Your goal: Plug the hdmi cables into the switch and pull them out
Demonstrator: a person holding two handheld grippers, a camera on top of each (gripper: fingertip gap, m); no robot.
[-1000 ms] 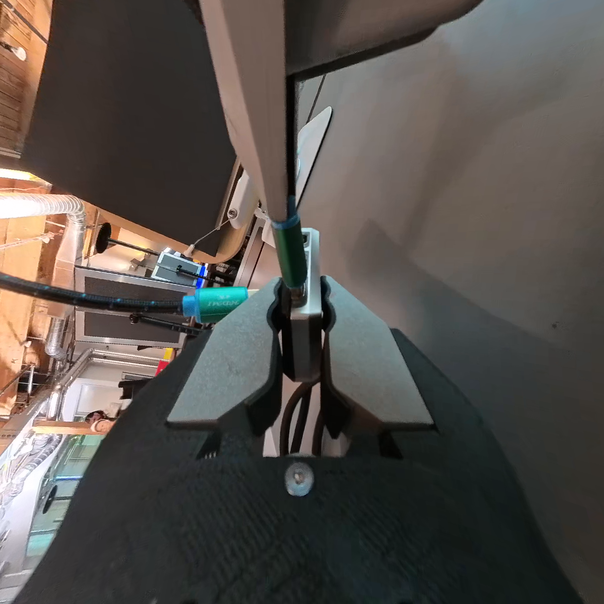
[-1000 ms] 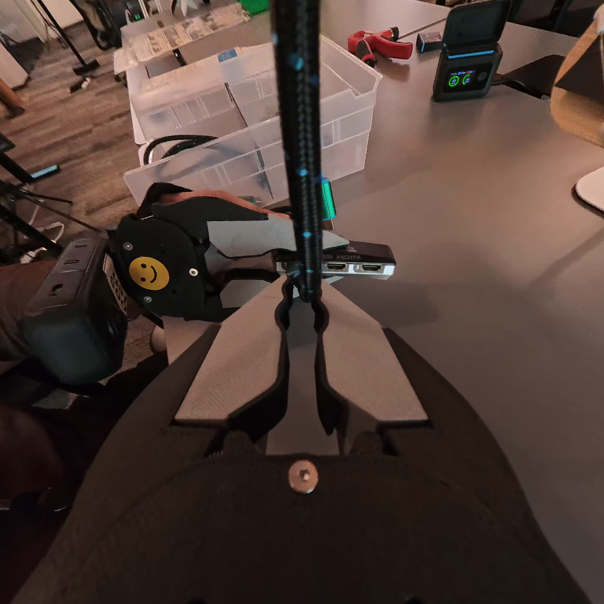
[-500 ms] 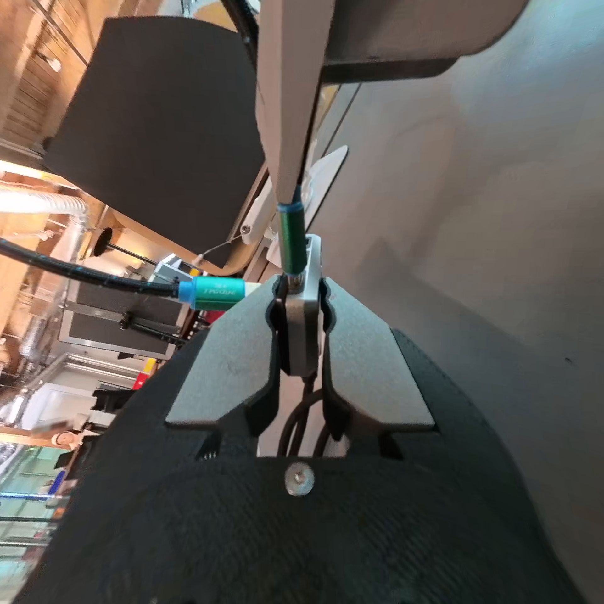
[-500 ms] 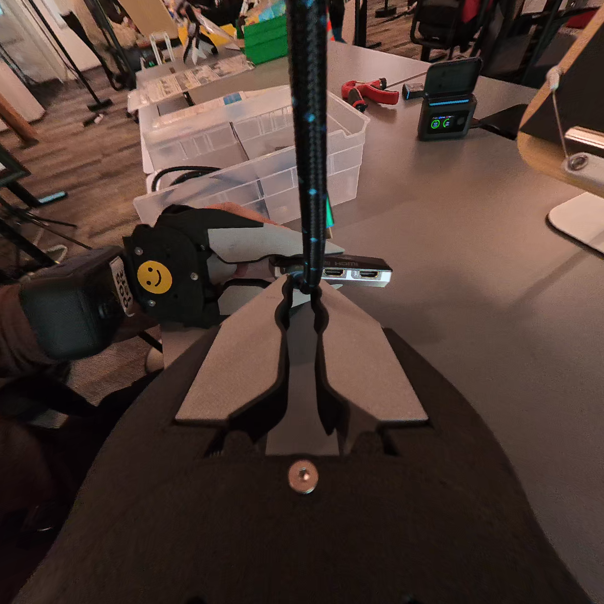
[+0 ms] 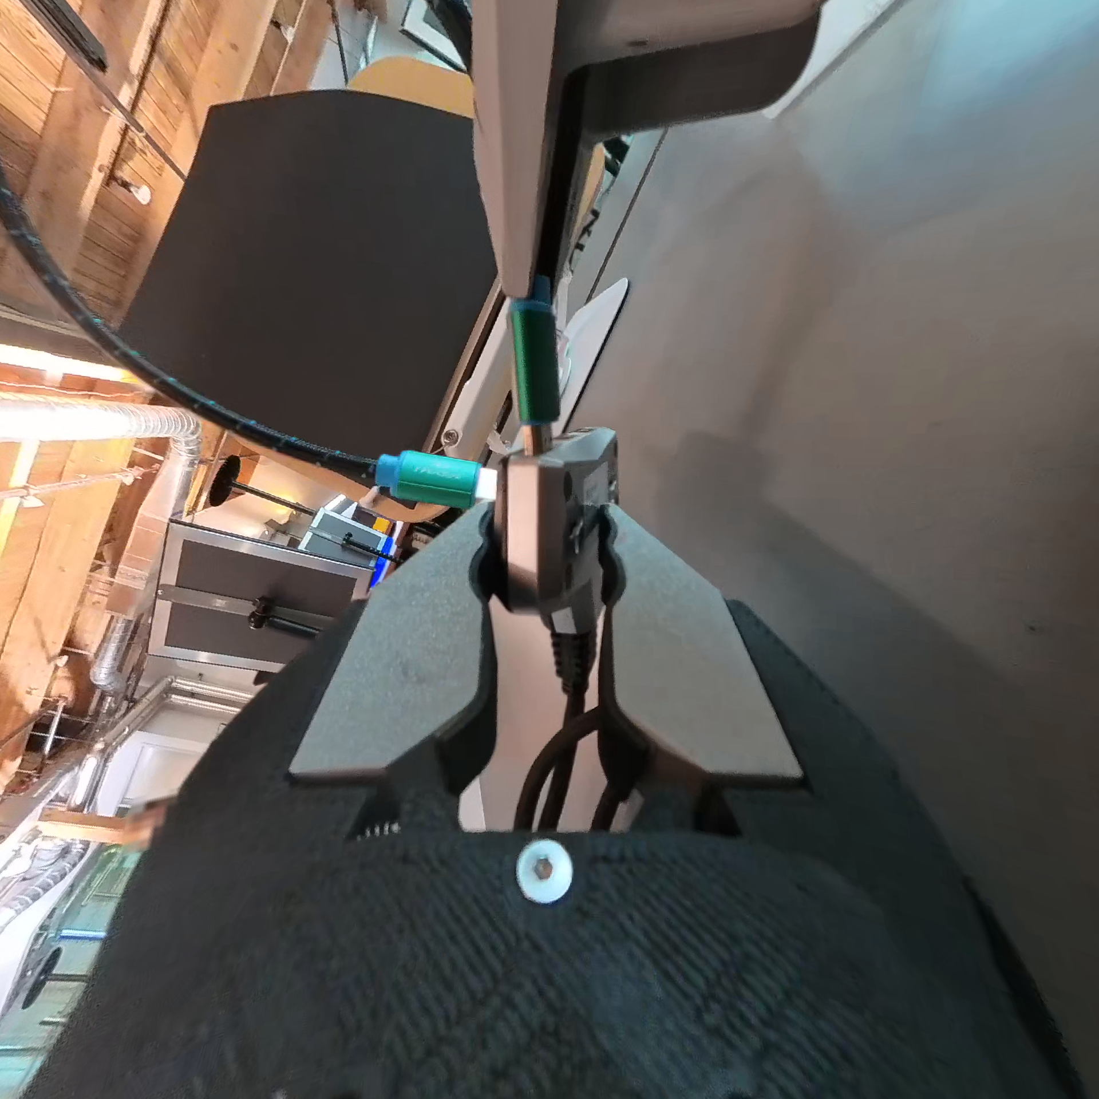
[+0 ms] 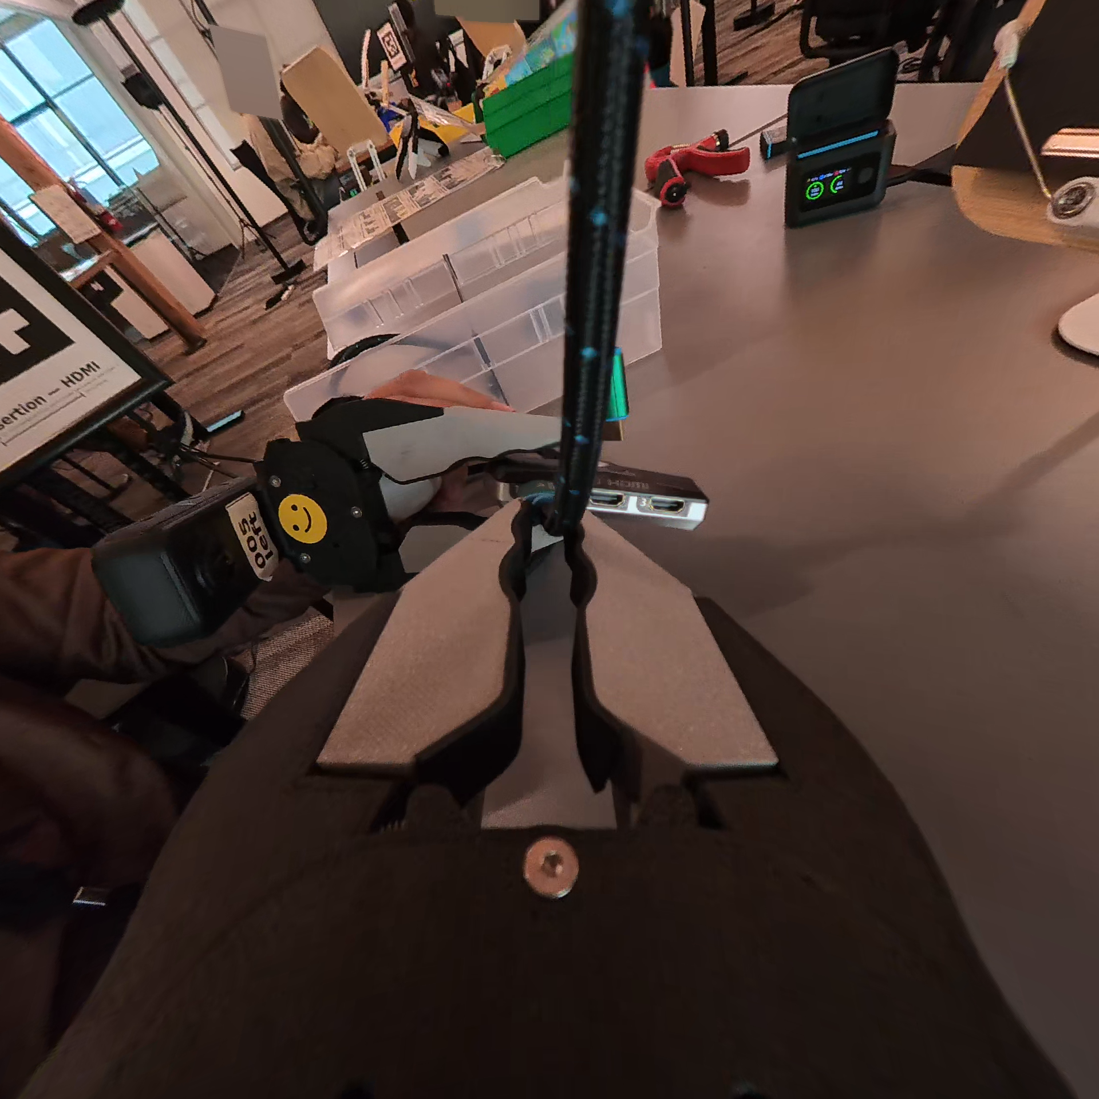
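My left gripper [image 5: 547, 532] is shut on the grey HDMI switch [image 5: 526, 535], held just above the table; the switch's own dark lead [image 5: 571, 660] runs back between the fingers. My right gripper [image 6: 547, 532] is shut on the rear of a green plug [image 5: 535, 369]. Its black braided cable [image 6: 600, 238] rises from the tips. The plug's bare metal tip [image 5: 538, 437] enters the switch. A second green plug [image 5: 437, 479] is in another port and also shows in the right wrist view [image 6: 617, 386]. Two ports [image 6: 666, 505] on the switch [image 6: 654, 484] are open.
On the grey table [image 6: 862, 476] stand a clear plastic bin [image 6: 493, 297], a red clamp [image 6: 696, 163], a small black device with a lit screen [image 6: 832, 184] and a white monitor foot [image 6: 1085, 333]. A framed sign [image 6: 47, 369] stands at the left.
Both views have tilted upward. The switch has twisted a little in my left gripper. More bare metal shows between the held plug's body and the switch than before.
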